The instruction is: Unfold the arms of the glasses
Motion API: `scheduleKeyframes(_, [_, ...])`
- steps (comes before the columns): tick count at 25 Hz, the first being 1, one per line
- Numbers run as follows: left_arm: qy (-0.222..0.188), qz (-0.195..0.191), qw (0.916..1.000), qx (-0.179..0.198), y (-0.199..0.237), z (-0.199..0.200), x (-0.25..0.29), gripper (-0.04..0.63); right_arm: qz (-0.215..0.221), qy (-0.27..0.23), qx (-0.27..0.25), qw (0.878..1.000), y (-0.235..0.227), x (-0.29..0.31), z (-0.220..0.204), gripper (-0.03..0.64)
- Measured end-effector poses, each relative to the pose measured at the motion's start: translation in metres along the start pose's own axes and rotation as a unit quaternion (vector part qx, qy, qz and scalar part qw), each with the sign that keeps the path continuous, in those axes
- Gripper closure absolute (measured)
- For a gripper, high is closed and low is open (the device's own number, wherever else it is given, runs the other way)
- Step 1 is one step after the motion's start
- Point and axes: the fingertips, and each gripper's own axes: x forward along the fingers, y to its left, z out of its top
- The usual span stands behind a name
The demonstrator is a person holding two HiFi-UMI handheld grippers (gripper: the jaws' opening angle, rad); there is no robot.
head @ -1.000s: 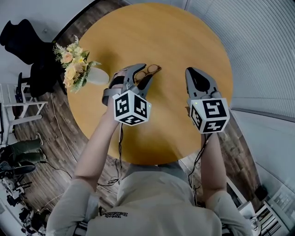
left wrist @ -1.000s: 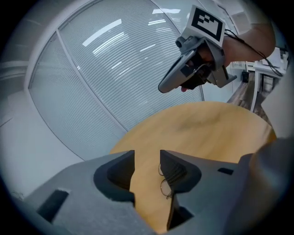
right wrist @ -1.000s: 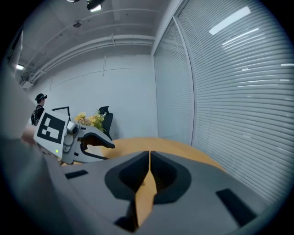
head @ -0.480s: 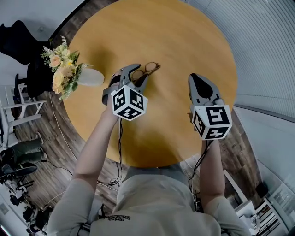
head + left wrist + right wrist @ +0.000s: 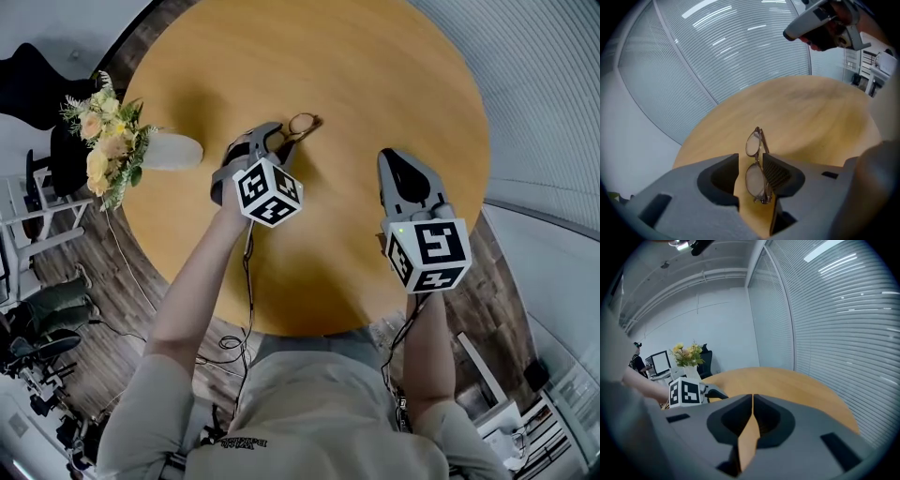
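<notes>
Round wooden table [image 5: 394, 75] fills the head view, with a vase of flowers [image 5: 172, 152] off at 9 o'clock. The left gripper [image 5: 277, 139] points toward 1 o'clock and its tips sit right at the glasses [image 5: 304, 123], whose long axis runs roughly 8 to 2 o'clock. The right gripper [image 5: 394, 161] hangs well apart, at 4 o'clock from the glasses, so the left is plainly the nearer one.

Now the left gripper view. The left gripper [image 5: 750, 169] straddles the near lens of the folded glasses [image 5: 753, 143], which run straight out toward 12 o'clock along the jaws' own line. The gap is narrow. The right pad looks to be against the frame and a sliver of table shows on the left, so I'd judge this a loose bracket, not a clamp. The far lens and hinge end stick out free beyond the tips.

Over to the right gripper view. The right gripper [image 5: 753, 399] has its jaws pressed together with nothing between them. The left gripper's marker cube [image 5: 686, 392] sits at 9 o'clock, so the right must swing that way to reach an arm.
</notes>
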Motion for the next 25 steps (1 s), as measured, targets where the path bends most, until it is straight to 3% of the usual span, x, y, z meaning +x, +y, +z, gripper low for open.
scheduleKeyframes(8, [0.020,0.011,0.9996,0.014,-0.003,-0.006,0.018,0.436,-0.010,0.010,0.014,1.000,-0.016,-0.005,-0.014,0.586])
scheduleKeyframes(18, [0.023,0.035,0.9984,0.039,-0.004,-0.005,0.022,0.529,-0.024,0.032,0.033,0.999,-0.027,-0.020,-0.043,0.586])
scheduleKeyframes(21, [-0.017,0.035,0.9992,-0.013,-0.001,0.008,0.011,0.545,-0.043,0.048,-0.007,0.998,-0.030,-0.024,-0.049,0.586])
scheduleKeyframes(25, [-0.072,0.038,0.9915,-0.102,0.014,0.026,-0.015,0.546,-0.048,0.047,-0.042,0.997,-0.025,-0.029,-0.042,0.586])
